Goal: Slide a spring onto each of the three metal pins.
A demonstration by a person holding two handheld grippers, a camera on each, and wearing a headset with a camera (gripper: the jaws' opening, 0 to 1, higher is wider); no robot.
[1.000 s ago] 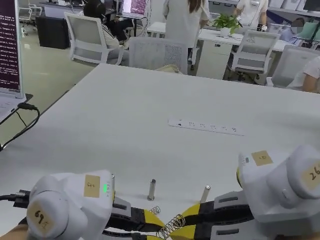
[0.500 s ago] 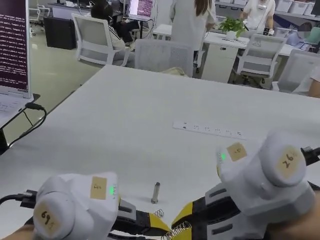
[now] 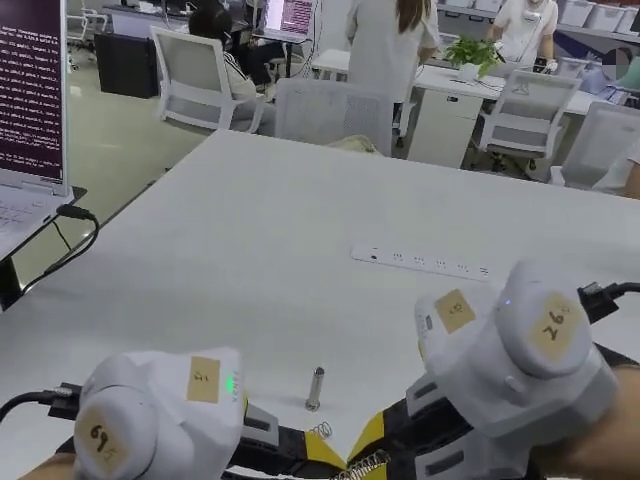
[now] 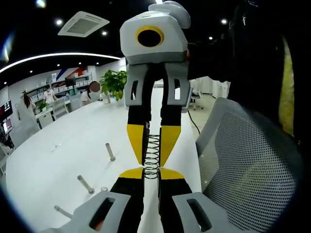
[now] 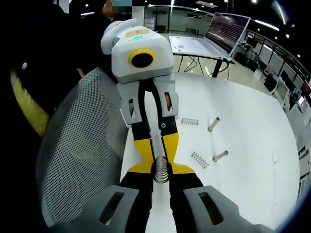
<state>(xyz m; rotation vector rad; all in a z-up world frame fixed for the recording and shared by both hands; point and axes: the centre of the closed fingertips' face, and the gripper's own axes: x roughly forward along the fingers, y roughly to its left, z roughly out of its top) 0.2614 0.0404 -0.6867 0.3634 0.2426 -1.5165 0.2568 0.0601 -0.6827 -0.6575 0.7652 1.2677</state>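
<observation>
Open office: desks, swivel chairs

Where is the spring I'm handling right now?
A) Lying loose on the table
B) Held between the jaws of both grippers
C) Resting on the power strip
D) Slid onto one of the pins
B: in the left gripper view the spring runs straight from the left gripper to the right gripper, which faces it, and the pins sit off to the side on the table.
</observation>
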